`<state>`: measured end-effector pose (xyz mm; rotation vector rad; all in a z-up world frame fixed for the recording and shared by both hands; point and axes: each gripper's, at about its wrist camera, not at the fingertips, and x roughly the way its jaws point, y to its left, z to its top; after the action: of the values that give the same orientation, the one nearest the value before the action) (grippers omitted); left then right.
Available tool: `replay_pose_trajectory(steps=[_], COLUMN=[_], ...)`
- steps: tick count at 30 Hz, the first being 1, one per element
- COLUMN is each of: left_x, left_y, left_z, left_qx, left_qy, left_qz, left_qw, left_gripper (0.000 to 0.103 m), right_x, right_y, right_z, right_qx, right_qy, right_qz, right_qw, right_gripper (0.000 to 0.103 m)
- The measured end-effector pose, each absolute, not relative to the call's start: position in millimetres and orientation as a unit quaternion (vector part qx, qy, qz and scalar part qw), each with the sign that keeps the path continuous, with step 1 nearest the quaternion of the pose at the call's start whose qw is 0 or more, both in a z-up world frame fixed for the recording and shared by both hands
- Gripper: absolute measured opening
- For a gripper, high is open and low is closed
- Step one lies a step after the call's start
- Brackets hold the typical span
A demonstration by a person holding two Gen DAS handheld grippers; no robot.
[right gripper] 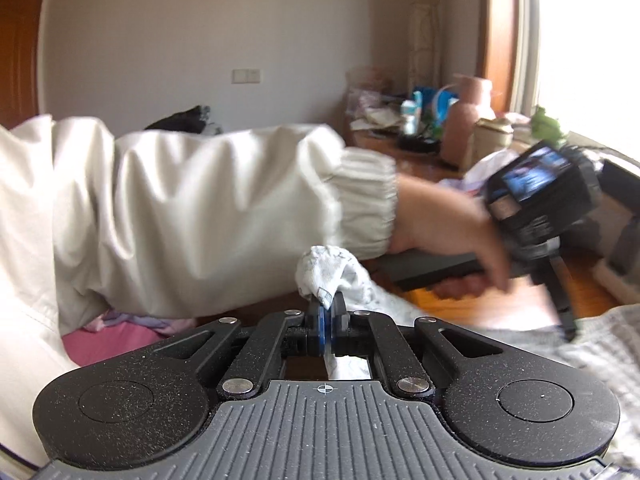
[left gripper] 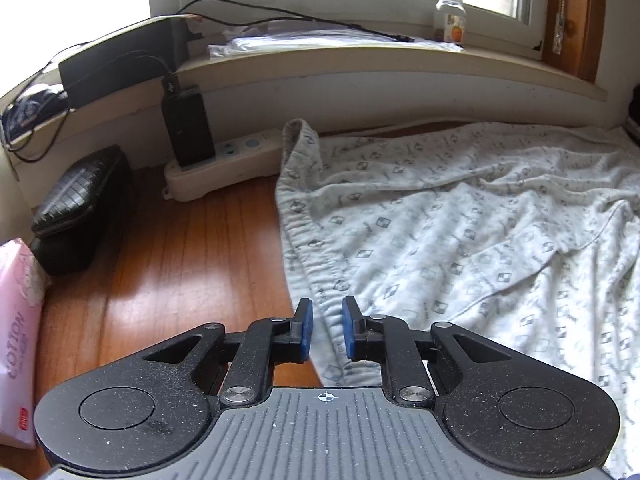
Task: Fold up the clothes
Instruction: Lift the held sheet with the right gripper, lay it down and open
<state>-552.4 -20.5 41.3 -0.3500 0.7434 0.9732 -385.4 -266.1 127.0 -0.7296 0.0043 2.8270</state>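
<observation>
Left gripper (left gripper: 325, 330) jaws stood narrowly apart over the near hem of the pale patterned cotton garment (left gripper: 460, 232), gripping nothing. The garment lay rumpled across the brown wooden worktop (left gripper: 180, 264). Right gripper (right gripper: 328, 320) jaws pinched a bunched corner of it. Beyond, a cream sleeve (right gripper: 200, 200); far left, a white power strip (left gripper: 224, 164).

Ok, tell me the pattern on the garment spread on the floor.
The garment is pale with small repeating dark square motifs, clearest in the left wrist view.

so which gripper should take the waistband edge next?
Left. The left gripper is open with the waistband hem of the patterned garment between its pads, on the wooden floor. The right gripper is already shut on a bunch of the garment.
</observation>
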Motion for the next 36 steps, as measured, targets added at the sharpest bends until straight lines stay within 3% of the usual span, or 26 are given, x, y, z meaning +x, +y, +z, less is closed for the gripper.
replay_pose_trajectory(steps=[11, 17, 29, 32, 36], left_x=[-558, -587, -606, -599, -588], left_y=[-14, -12, -19, -20, -18], left_z=[46, 60, 78, 76, 70], left_qx=[-0.156, -0.173, -0.201, -0.210, -0.218], left_qy=[0.349, 0.303, 0.218, 0.211, 0.206], left_qz=[0.507, 0.544, 0.529, 0.514, 0.495], left_qw=[0.773, 0.763, 0.795, 0.805, 0.816], left_gripper=[0.019, 0.019, 0.018, 0.019, 0.027], right_x=[-342, -328, -346, -358, -368], right_y=[-210, -163, -9, 15, 50], right_z=[155, 159, 125, 115, 92], right_qx=[-0.251, -0.285, -0.361, -0.360, -0.362], right_qy=[-0.044, -0.108, -0.288, -0.313, -0.300], right_qz=[0.947, 0.917, 0.811, 0.802, 0.802], right_qw=[0.194, 0.260, 0.359, 0.358, 0.367], right_gripper=[0.004, 0.004, 0.004, 0.004, 0.004])
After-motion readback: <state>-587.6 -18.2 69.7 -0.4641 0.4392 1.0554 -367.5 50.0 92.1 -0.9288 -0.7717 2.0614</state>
